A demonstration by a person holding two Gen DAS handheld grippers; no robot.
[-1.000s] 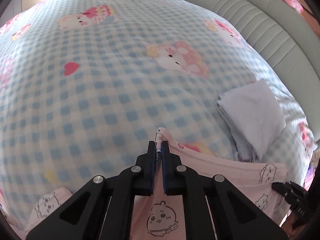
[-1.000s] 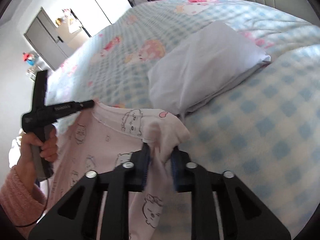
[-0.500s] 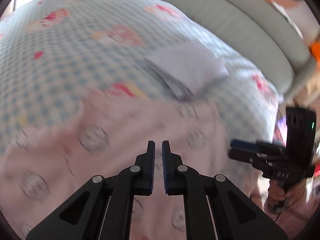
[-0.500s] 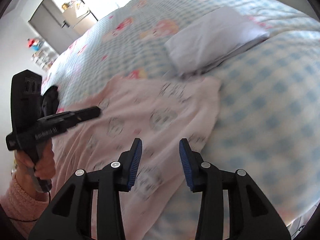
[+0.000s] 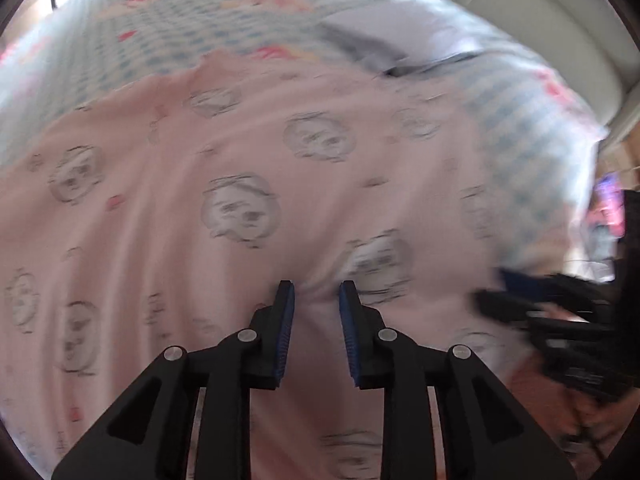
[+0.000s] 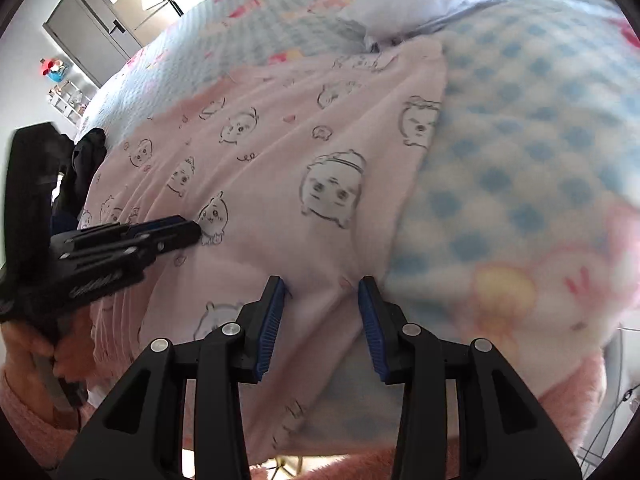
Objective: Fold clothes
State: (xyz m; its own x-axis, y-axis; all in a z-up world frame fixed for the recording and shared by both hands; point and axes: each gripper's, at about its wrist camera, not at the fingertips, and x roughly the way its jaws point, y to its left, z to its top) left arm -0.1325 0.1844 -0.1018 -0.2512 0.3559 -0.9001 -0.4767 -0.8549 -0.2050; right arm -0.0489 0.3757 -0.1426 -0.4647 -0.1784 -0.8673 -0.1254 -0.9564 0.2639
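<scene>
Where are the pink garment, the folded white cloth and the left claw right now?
pink garment (image 6: 280, 152): right wrist view, its spread middle.
folded white cloth (image 6: 424, 0): right wrist view, top face.
left claw (image 5: 316, 294): left wrist view, between its fingertips.

Pink garment (image 6: 280, 152) lies spread flat over the near part of the bed, low, nothing on top of it, so there's free passage above the whole cloth. Left gripper (image 6: 192, 230) hangs over its left part, right gripper (image 6: 322, 284) over its near right edge; open cloth between the 2, apart, no clash. Far side: folded white stack (image 6: 420, 0) sits just beyond the garment's far right corner, the only raised thing there. Checked blanket (image 6: 540, 128) to the right is bare. Far right, padded headboard (image 5: 532, 4) closes off the bed. Dark clothes (image 6: 86, 152) heap at left bed edge, just past the cloth.
</scene>
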